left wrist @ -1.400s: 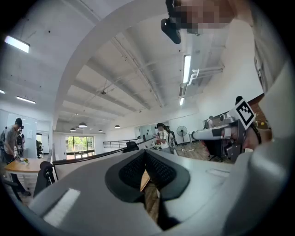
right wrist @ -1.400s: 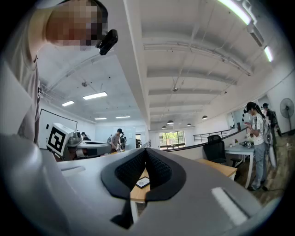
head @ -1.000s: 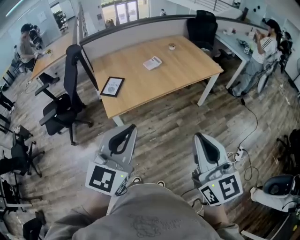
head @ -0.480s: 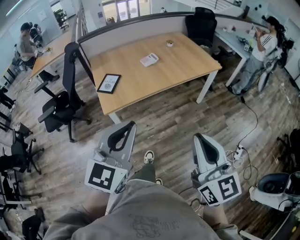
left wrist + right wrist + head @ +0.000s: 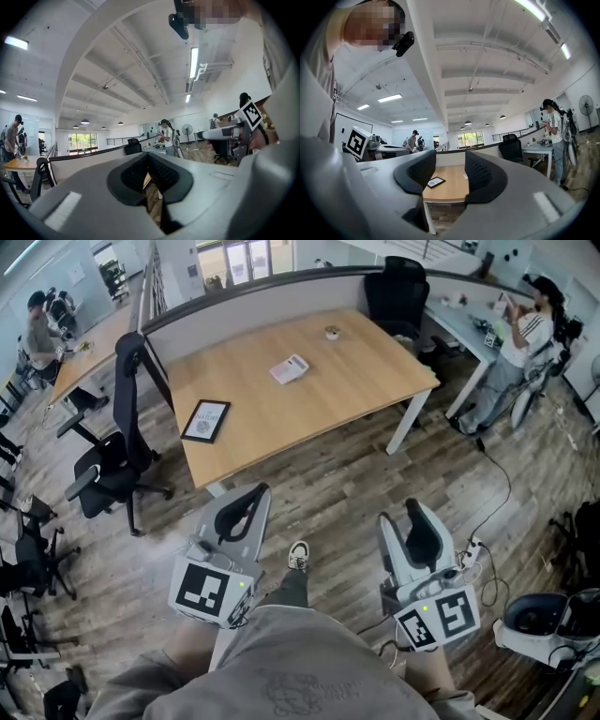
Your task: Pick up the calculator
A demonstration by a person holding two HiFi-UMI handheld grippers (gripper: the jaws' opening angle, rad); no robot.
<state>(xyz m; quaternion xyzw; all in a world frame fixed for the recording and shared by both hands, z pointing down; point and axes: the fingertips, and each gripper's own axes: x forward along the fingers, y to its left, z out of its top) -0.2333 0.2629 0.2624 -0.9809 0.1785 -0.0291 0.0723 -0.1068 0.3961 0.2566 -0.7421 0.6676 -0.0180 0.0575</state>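
The calculator [image 5: 289, 368] is too small for its keys to be read. A small round object [image 5: 331, 333] near the far edge of the table [image 5: 366, 371] cannot be identified. In its own view, the left gripper [image 5: 148, 164] hides nearly all the table behind its closed jaws.

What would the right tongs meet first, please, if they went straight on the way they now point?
Probably the near edge of the wooden desk, though depth is unclear; the right tongs, just opened and empty, frame it.

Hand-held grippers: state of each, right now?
Left grey hand-held gripper: closed, holding nothing.
Right grey hand-held gripper: open, jaws have just been opening, nothing between them.
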